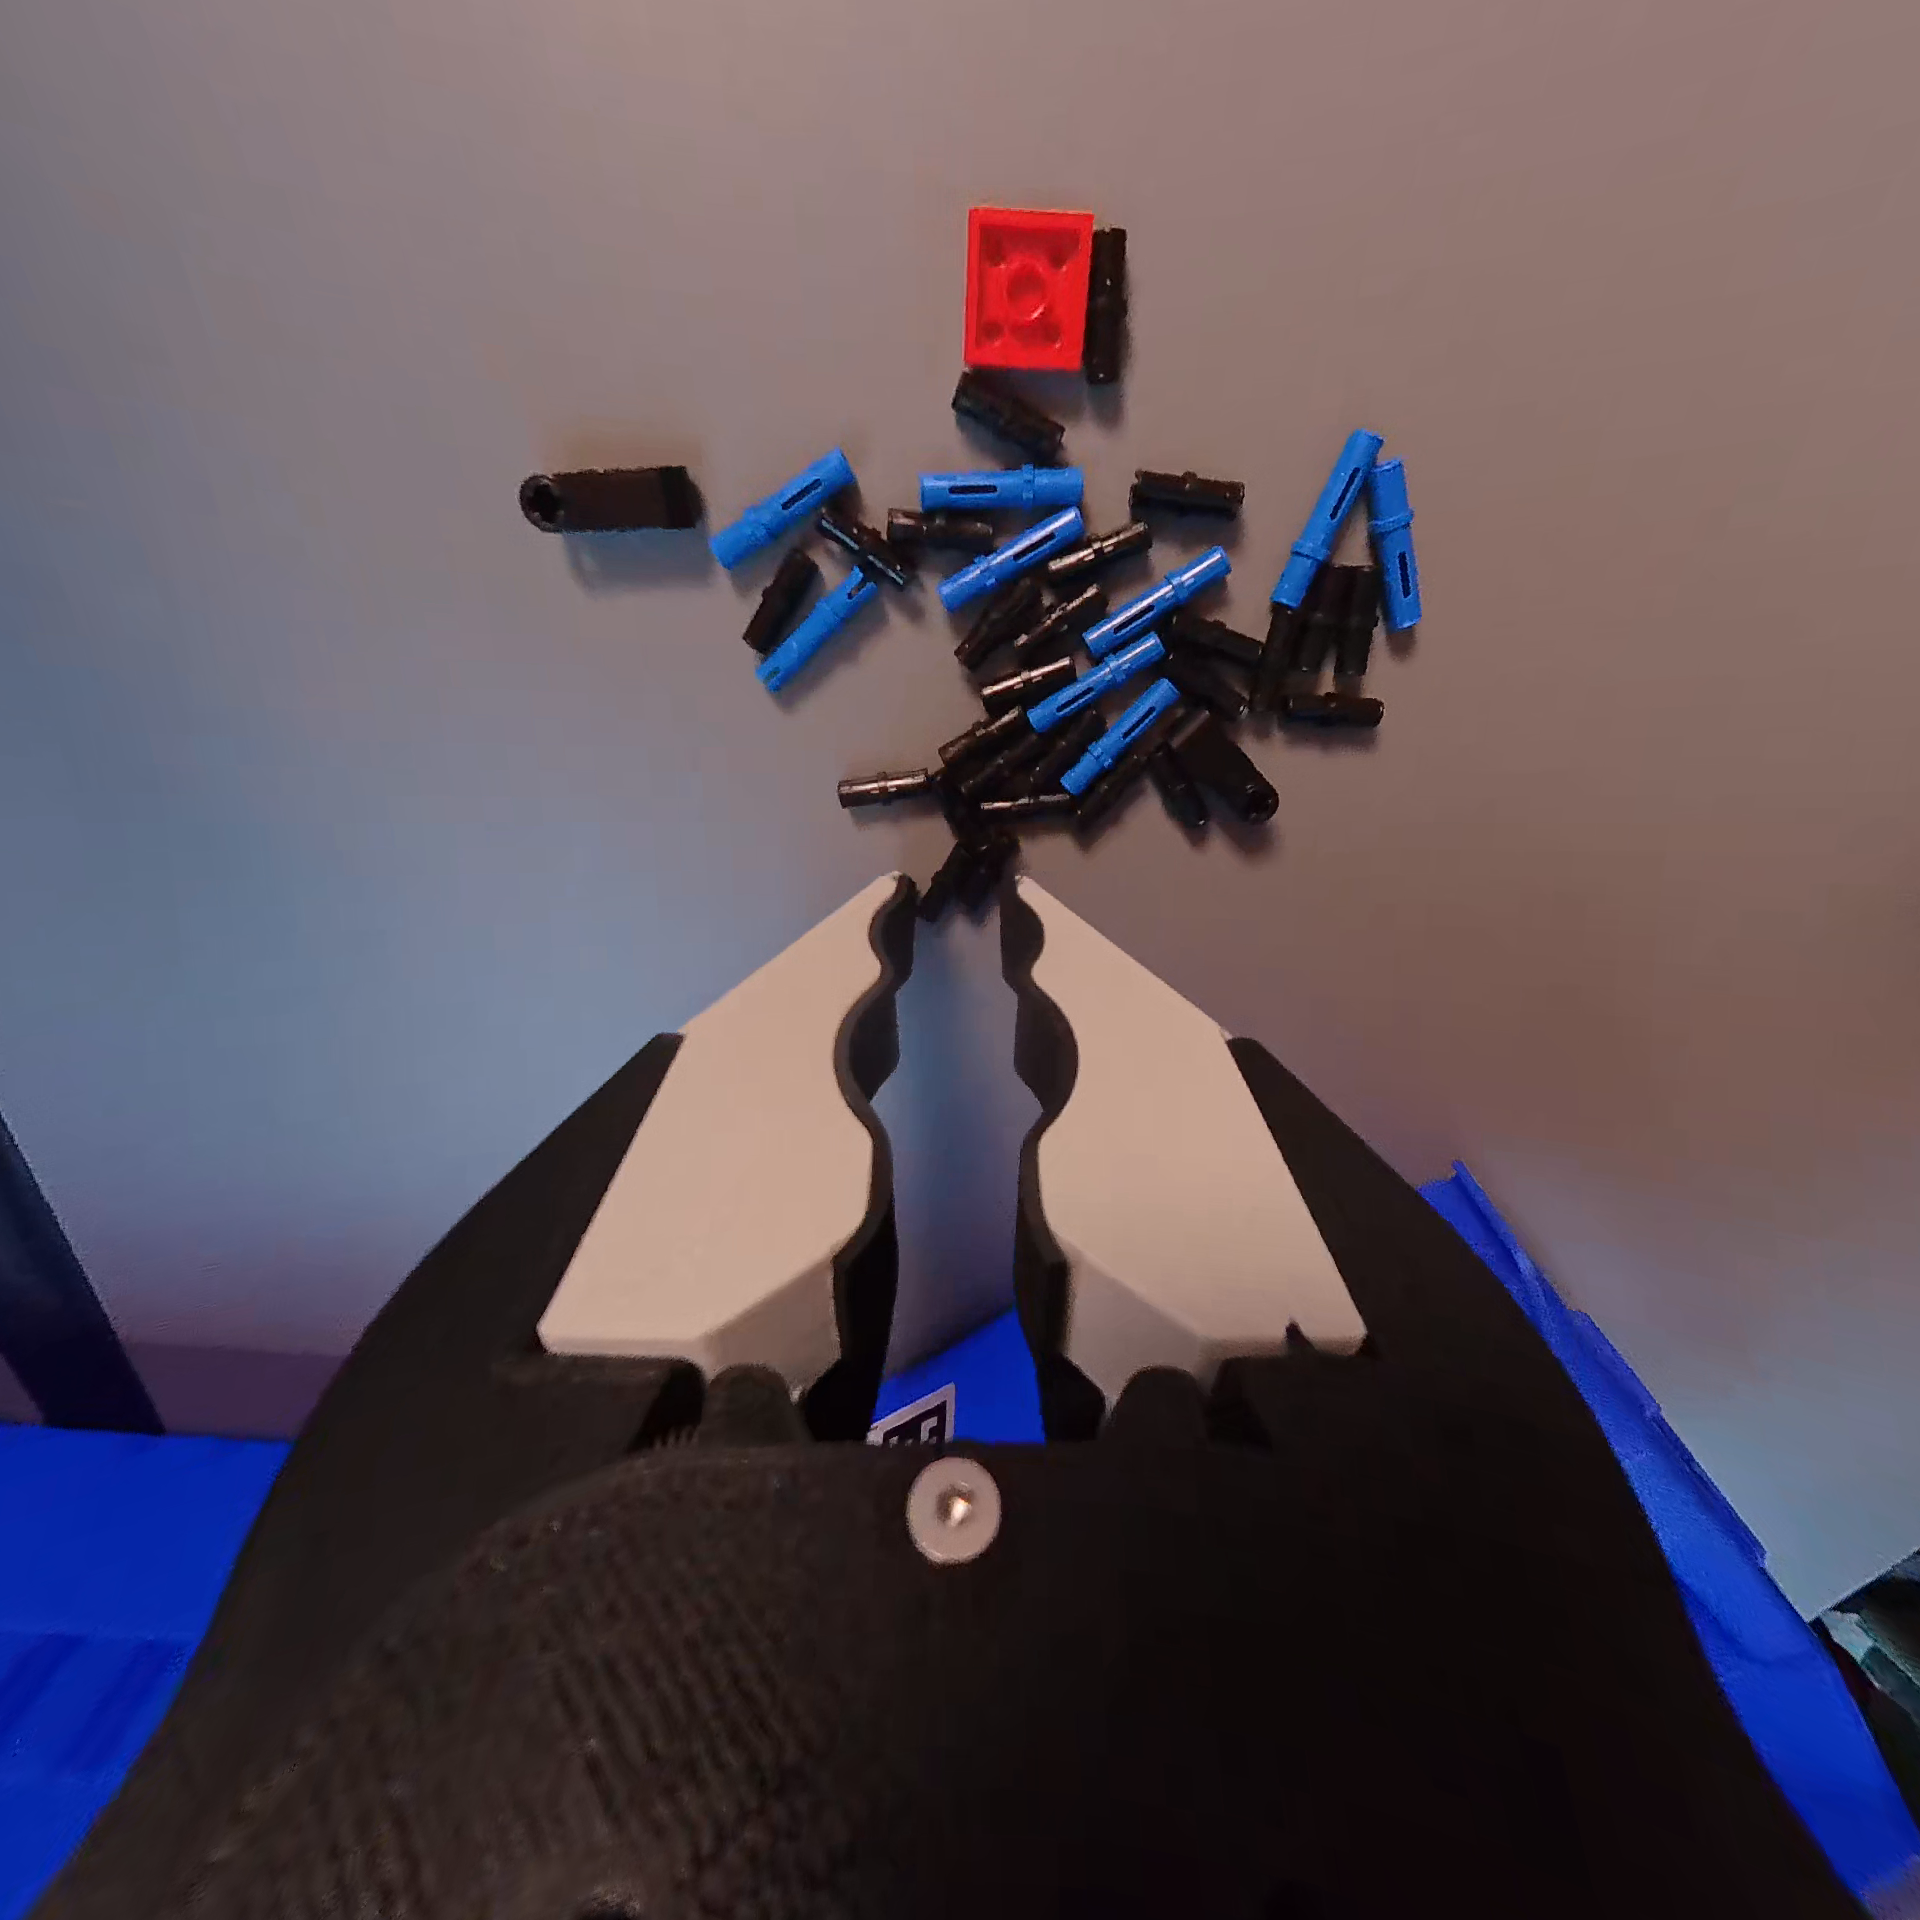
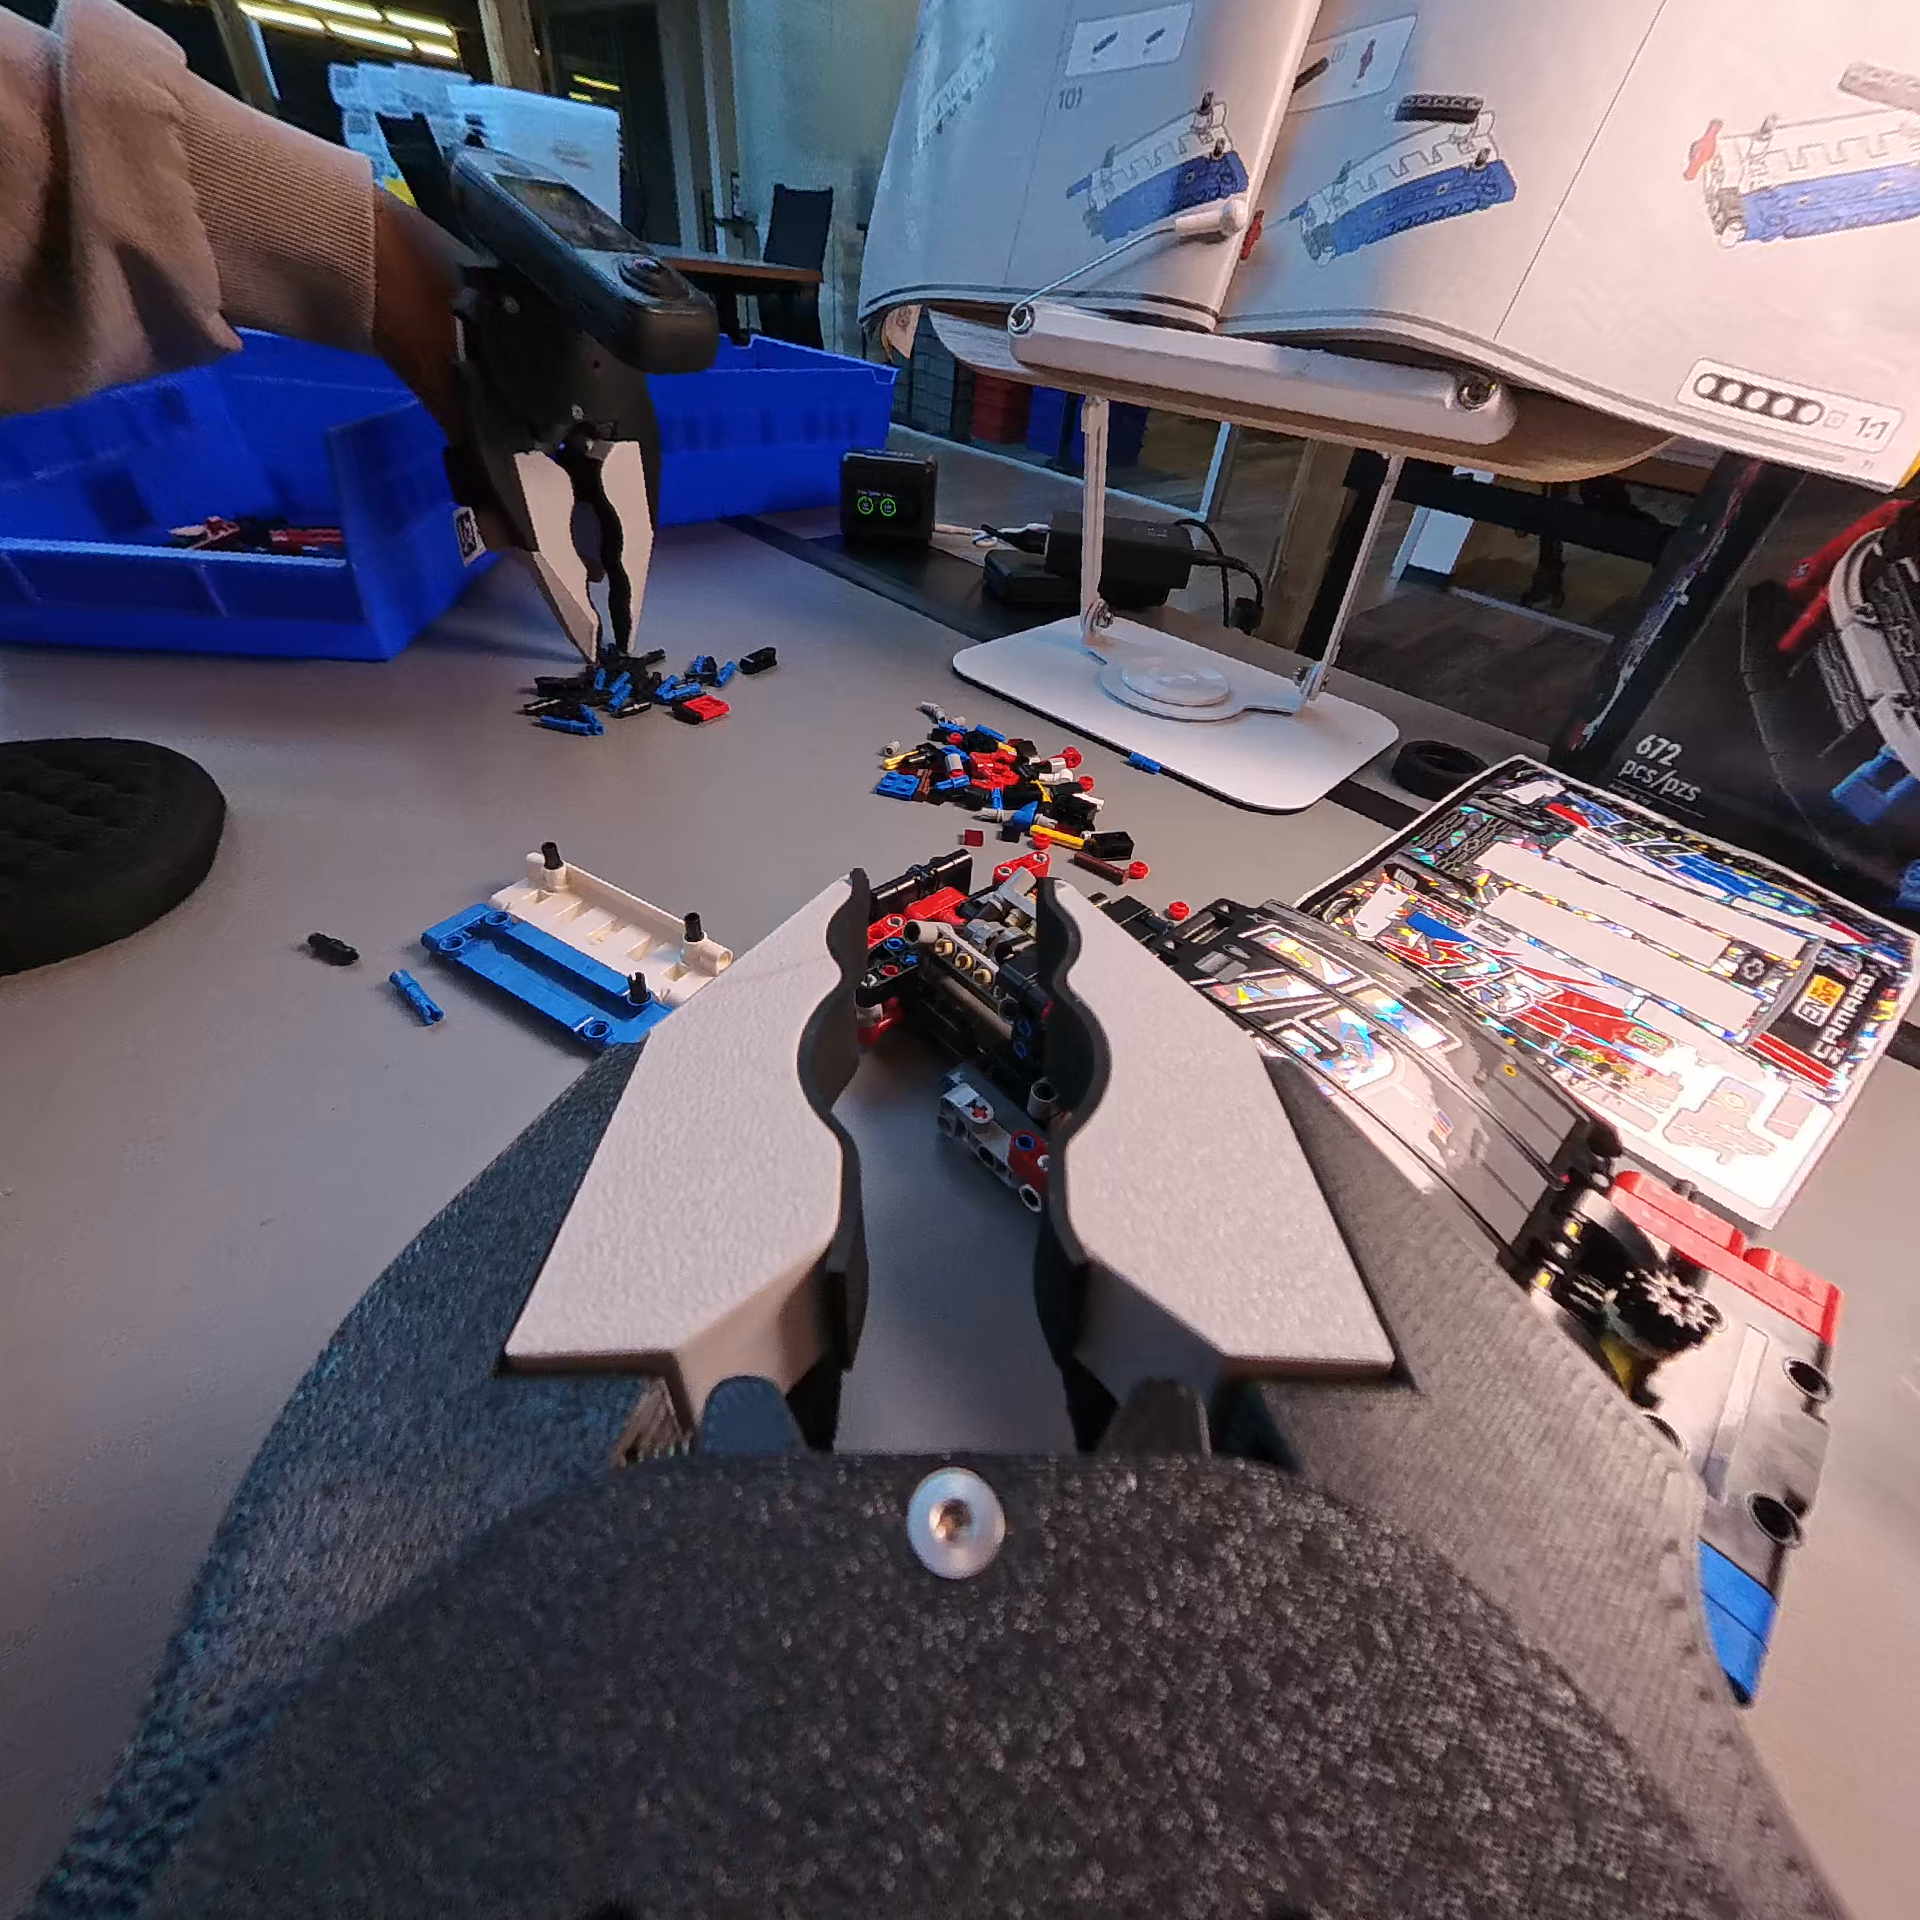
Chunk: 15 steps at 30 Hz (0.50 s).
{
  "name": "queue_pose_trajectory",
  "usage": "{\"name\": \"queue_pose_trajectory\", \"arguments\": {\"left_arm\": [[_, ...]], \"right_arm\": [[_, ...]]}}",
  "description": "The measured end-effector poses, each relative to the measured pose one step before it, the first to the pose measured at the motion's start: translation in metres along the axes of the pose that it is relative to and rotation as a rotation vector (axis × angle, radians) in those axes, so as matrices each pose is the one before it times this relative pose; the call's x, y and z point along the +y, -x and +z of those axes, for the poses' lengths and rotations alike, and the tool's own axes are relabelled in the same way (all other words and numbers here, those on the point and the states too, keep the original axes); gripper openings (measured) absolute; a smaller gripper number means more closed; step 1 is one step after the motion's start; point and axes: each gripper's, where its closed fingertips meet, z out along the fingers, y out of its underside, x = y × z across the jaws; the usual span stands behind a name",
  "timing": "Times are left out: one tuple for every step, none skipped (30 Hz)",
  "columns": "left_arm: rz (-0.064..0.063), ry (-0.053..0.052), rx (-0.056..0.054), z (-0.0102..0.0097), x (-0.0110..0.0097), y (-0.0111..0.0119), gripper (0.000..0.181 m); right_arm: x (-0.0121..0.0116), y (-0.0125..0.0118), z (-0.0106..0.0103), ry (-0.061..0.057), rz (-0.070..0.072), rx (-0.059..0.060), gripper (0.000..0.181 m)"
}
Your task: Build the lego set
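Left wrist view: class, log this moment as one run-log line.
left gripper: open, tips at black pin | pin pile: loose on table | right gripper: open, empty

black round pad (image 2: 94, 842) left | charger (image 2: 886, 499) far | cables (image 2: 1122, 566) behind stand

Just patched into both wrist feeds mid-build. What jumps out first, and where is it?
The left tool points down at a scatter of blue and black pins on the grey table, its tips open around a black pin, with a red plate at the pile's far edge. The right tool hangs open over the half-built car chassis, with a shiny sticker sheet to its right and the open instruction book propped on a stand behind.
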Motion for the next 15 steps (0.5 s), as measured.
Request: {"name": "queue_pose_trajectory", "arguments": {"left_arm": [[0.0063,0.0047,0.0008,0.00002,-0.00016,-0.00067,0.013],[0.0037,0.0030,0.0004,0.00013,-0.00031,-0.00085,0.009],[0.0038,0.0026,-0.0023,0.00004,-0.00010,-0.00042,0.008],[0.0007,0.0004,-0.0016,-0.00003,0.00006,-0.00023,0.008],[-0.0033,-0.0024,-0.0001,0.00005,0.00016,-0.00021,0.008],[-0.0028,-0.0044,0.0000,-0.00002,0.00006,-0.00008,0.008],[-0.0007,-0.0055,-0.0023,-0.00006,0.00004,0.00006,0.007],[-0.0020,-0.0065,-0.0033,-0.00010,0.00010,0.00007,0.007],[-0.0027,-0.0069,-0.0044,-0.00010,0.00021,0.00007,0.007],[-0.0009,-0.0053,-0.0075,-0.00011,0.00032,0.00046,0.007],[0.0009,-0.0028,-0.0076,-0.00052,0.00085,0.00036,0.007],[-0.0025,-0.0066,-0.0017,-0.00154,0.00022,-0.00032,0.007],[-0.0055,-0.0157,-0.0022,-0.00320,-0.00143,-0.00028,0.007],[-0.0039,-0.0210,-0.0052,-0.00513,-0.00279,-0.00031,0.007],[-0.0009,-0.0261,-0.0047,-0.00680,-0.00486,-0.00147,0.007]], "right_arm": [[0.00003,-0.00022,-0.00009,-0.0001,0.0011,0.0000,0.030],[-0.00005,0.00013,0.00002,-0.0003,0.0000,-0.0002,0.030],[-0.00026,0.00022,-0.00010,-0.0004,-0.0008,-0.0006,0.030],[-0.00022,0.00036,0.00003,-0.0006,-0.0012,-0.0011,0.030],[-0.00018,0.00048,0.00001,-0.0003,-0.0014,-0.0014,0.030],[0.00002,0.00048,0.00006,0.0005,-0.0015,-0.0013,0.030],[0.00007,0.00035,0.00004,0.0009,-0.0020,-0.0007,0.030],[0.00015,0.00016,0.00006,0.0007,-0.0019,0.0001,0.030],[-0.00007,-0.00010,-0.00006,-0.0006,-0.0007,0.0004,0.030],[-0.00005,0.00002,0.00003,-0.0004,0.0013,-0.0002,0.030],[0.00019,-0.00012,-0.00001,0.0004,0.0024,-0.0007,0.030],[0.00009,0.00003,0.00012,-0.0001,0.0017,-0.0007,0.030],[-0.00002,-0.00003,0.00001,-0.0002,0.0004,-0.0003,0.030],[-0.00003,0.00018,0.00001,-0.0001,-0.0008,-0.0003,0.030],[0.00010,0.00019,0.00009,0.0003,-0.0012,0.0002,0.030]]}}
